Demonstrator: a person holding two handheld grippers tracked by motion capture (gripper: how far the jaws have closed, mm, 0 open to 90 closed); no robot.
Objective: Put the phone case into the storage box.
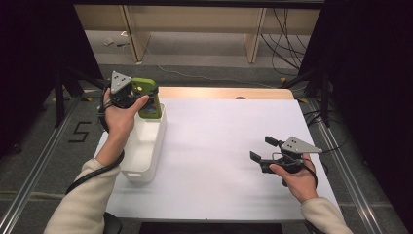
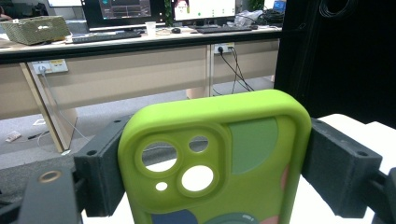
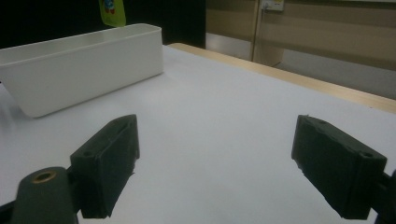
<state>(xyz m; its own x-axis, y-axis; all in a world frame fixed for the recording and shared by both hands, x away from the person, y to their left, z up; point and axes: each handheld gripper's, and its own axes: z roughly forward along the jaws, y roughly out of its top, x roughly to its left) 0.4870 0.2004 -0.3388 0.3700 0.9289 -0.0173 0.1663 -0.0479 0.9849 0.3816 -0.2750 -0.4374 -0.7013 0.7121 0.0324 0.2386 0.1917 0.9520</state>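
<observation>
The green phone case [image 2: 219, 158] is sitting clamped between the left gripper's [image 2: 215, 163] two black jaws, its camera cutouts facing the left gripper view, and its lower part is running off the bottom edge there, so the printed shapes on it are only partly readable. From the high view the case [image 1: 147, 97] is being held upright over the far end of the white bin [image 1: 146, 146], and whether its bottom edge is touching the bin is hard to tell, since the left hand [image 1: 119, 114] is covering part of it. The bin is lying along the left side of the white table [image 1: 229, 146], and its inside is mostly hidden from the right gripper view, where a sliver of the case [image 3: 112, 11] is poking above the far rim. Over on the right side, the right gripper [image 1: 263, 148] is hovering with jaws spread wide apart, gripping nothing, in the right hand [image 1: 294, 178].
</observation>
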